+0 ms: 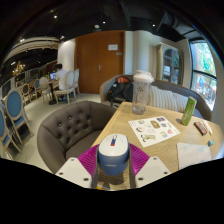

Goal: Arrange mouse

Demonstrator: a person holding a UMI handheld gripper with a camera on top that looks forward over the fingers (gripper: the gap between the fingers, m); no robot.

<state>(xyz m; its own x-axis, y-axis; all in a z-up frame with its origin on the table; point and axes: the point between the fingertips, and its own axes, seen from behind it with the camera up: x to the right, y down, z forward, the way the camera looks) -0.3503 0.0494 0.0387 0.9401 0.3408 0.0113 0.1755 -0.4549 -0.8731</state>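
Clamped between the claw (pixel 113 170) and its 2 pink pads (pixel 87 160) sits a white-and-grey mouse (pixel 112 152), held above the near edge of the wooden desk (pixel 160 150). At 1 o'clock lies an open leaflet (pixel 154 129); farther at 12 stands a clear pitcher (pixel 141 92), a green bottle (pixel 187 110) at 2. A tufted grey armchair (pixel 70 128) sits at 10.

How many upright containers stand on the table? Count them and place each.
2. The clear jug stands at the table's far end; the green bottle stands right of it, beyond the magazine. The jaws grip the mouse, well short of both. None looks hidden.
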